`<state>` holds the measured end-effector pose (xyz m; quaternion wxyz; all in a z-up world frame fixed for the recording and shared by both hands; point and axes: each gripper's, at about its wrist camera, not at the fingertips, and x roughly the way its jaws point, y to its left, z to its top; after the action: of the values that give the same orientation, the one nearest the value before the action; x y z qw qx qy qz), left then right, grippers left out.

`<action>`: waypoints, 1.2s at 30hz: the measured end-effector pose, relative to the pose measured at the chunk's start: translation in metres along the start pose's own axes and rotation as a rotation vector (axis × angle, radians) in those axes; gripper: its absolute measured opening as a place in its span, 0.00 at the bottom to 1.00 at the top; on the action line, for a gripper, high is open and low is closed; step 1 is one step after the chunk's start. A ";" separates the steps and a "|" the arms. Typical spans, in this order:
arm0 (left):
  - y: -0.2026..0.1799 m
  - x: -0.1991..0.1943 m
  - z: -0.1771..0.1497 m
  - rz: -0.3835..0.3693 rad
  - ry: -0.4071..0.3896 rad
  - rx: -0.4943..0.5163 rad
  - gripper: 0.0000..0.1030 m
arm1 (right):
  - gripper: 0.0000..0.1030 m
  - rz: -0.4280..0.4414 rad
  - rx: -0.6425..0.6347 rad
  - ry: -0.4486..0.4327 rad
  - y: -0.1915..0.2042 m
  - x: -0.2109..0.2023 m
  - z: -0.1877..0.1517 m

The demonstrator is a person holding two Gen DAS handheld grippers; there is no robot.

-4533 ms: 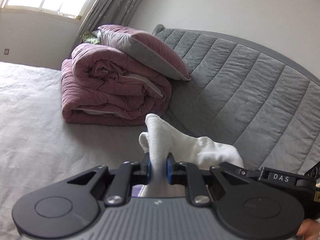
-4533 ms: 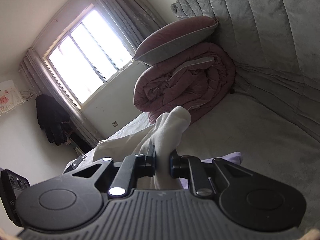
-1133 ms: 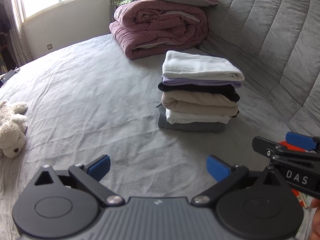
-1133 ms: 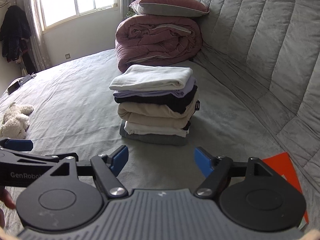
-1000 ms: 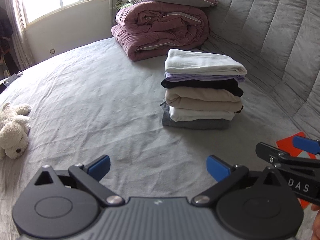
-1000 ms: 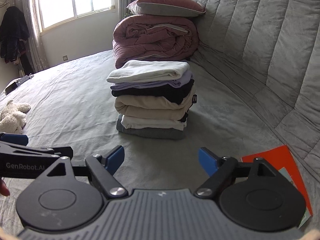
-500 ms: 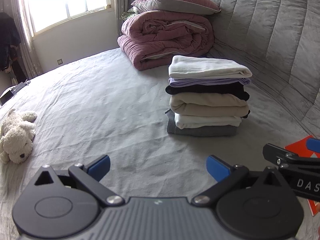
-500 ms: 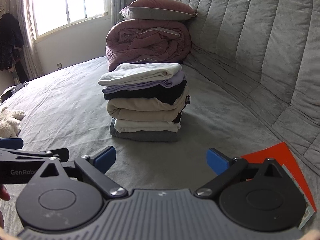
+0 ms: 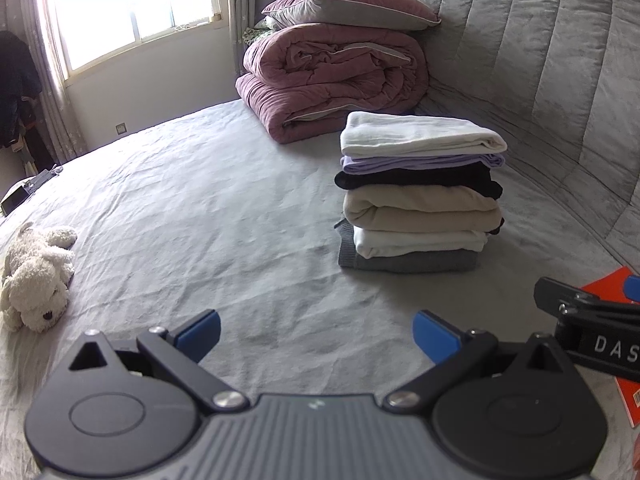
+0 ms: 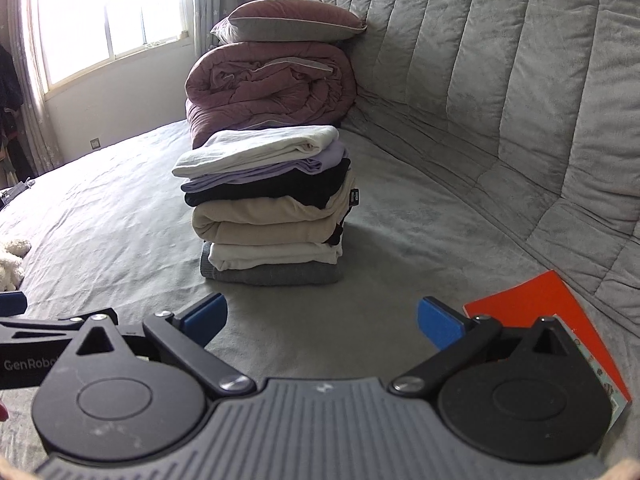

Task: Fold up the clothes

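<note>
A stack of several folded clothes (image 9: 420,200) stands on the grey bed, with a white garment (image 9: 420,140) on top, then lilac, black, beige, white and grey layers. It also shows in the right wrist view (image 10: 272,208). My left gripper (image 9: 316,334) is open and empty, low over the sheet, well short of the stack. My right gripper (image 10: 320,320) is open and empty, also short of the stack. The right gripper's body (image 9: 592,328) shows at the right edge of the left wrist view.
A rolled maroon duvet (image 9: 332,80) with a pillow (image 9: 352,8) on it sits behind the stack against the grey quilted headboard (image 10: 500,80). A white plush dog (image 9: 36,276) lies at left. An orange booklet (image 10: 540,312) lies at right.
Earlier both grippers were shut on the white garment; it now lies on top of the stack. Both grippers have opened and kept drawing back from the stack, sinking lower.
</note>
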<state>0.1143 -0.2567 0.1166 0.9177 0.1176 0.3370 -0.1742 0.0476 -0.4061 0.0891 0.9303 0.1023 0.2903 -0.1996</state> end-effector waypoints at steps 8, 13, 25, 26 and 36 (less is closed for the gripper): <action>0.007 0.004 0.001 0.016 0.005 0.004 0.99 | 1.00 -0.006 -0.019 -0.018 0.010 0.001 0.000; 0.011 0.005 0.001 0.030 0.001 0.009 0.99 | 1.00 -0.009 -0.016 -0.012 0.010 0.003 -0.001; 0.015 0.008 0.000 0.044 0.017 -0.006 0.99 | 1.00 -0.014 -0.011 -0.006 0.009 0.005 -0.002; 0.014 0.008 0.000 0.043 0.016 -0.004 0.99 | 1.00 -0.014 -0.011 -0.007 0.009 0.005 -0.002; 0.004 0.005 0.002 0.029 0.018 0.012 0.99 | 1.00 -0.018 -0.005 -0.004 0.003 0.005 -0.003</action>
<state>0.1208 -0.2546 0.1154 0.9164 0.1295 0.3425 -0.1617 0.0509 -0.4039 0.0836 0.9293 0.0969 0.2900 -0.2073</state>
